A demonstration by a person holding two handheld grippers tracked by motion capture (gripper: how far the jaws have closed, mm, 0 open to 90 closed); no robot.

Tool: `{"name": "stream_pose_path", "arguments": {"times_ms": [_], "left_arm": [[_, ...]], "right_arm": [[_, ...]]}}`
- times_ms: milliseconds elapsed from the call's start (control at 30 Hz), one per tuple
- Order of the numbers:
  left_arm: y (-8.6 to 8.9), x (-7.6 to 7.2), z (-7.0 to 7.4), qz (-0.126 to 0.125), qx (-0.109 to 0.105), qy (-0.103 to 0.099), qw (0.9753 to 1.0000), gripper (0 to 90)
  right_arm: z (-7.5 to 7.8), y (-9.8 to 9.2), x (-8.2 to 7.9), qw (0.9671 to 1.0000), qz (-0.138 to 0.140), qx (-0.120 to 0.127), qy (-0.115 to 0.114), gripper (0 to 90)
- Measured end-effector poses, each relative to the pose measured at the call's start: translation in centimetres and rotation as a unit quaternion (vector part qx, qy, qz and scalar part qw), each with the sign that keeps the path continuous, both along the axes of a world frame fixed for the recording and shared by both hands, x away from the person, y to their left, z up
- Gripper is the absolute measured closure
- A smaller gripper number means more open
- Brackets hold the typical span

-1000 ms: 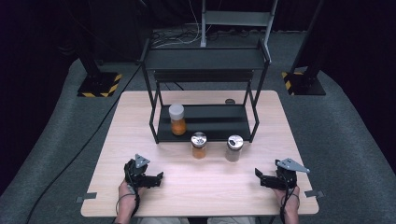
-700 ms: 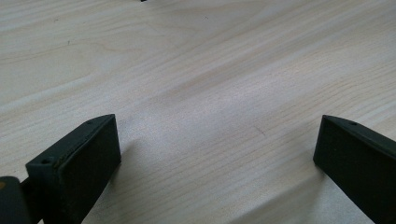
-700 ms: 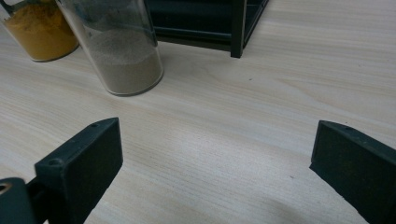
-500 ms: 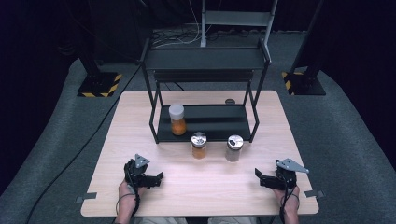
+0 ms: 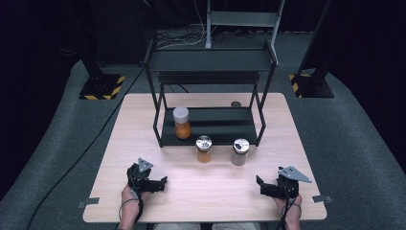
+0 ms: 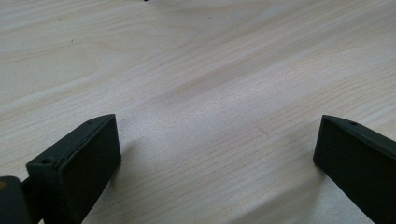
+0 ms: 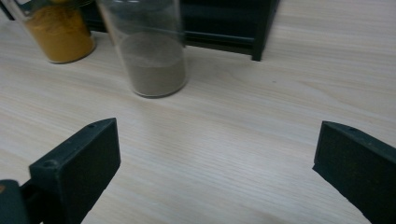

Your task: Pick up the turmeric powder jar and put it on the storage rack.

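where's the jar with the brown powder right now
In the high view the brown-powder jar stands on the table just in front of the black rack, right of the orange-powder jar and nearest the right gripper.

Bare table (image 5: 143, 143) lies open along the near edge, ahead of both gripper positions. Toward the far edge, the orange jar (image 5: 204, 149) and grey-brown jar (image 5: 239, 152) stand just before the black shelf rack (image 5: 210, 125), blocking the middle.

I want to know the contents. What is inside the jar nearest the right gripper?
The jar holds grey-brown powder, filling roughly its lower part; the glass above looks empty. Its metal lid covers the top, so the powder's surface cannot be seen.
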State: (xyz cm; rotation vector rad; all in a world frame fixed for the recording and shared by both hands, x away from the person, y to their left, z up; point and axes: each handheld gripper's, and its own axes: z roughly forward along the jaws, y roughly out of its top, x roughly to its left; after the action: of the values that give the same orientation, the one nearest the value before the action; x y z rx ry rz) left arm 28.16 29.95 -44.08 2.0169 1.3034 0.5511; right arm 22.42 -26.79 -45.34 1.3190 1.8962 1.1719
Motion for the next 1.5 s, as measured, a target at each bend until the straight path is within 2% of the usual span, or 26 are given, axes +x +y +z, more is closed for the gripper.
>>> {"name": "stream_pose_path", "arguments": {"times_ms": [300,733,900,1133,1300,1500], "left_arm": [[0.0,0.0,0.0,0.001,0.002,0.001,1.0000,0.4],[0.0,0.0,0.0,0.001,0.001,0.000,1.0000,0.4],[0.0,0.0,0.0,0.001,0.001,0.000,1.0000,0.4],[0.0,0.0,0.0,0.001,0.002,0.000,1.0000,0.4],[0.0,0.0,0.0,0.001,0.002,0.000,1.0000,0.5],[0.0,0.0,0.0,0.001,0.001,0.000,1.0000,0.5]], "right_arm": [[1.1,3.9,0.2,0.9994,0.030,-0.019,0.007,0.2],[1.8,8.6,2.2,0.9958,0.084,-0.032,0.017,1.0],[2.0,10.4,3.4,0.9930,0.109,-0.042,0.021,1.1],[2.5,13.0,5.7,0.9896,0.134,-0.044,0.027,1.4],[2.8,14.9,7.1,0.9886,0.138,-0.056,0.027,1.4],[3.2,16.1,8.6,0.9886,0.135,-0.058,0.032,1.5]]}}
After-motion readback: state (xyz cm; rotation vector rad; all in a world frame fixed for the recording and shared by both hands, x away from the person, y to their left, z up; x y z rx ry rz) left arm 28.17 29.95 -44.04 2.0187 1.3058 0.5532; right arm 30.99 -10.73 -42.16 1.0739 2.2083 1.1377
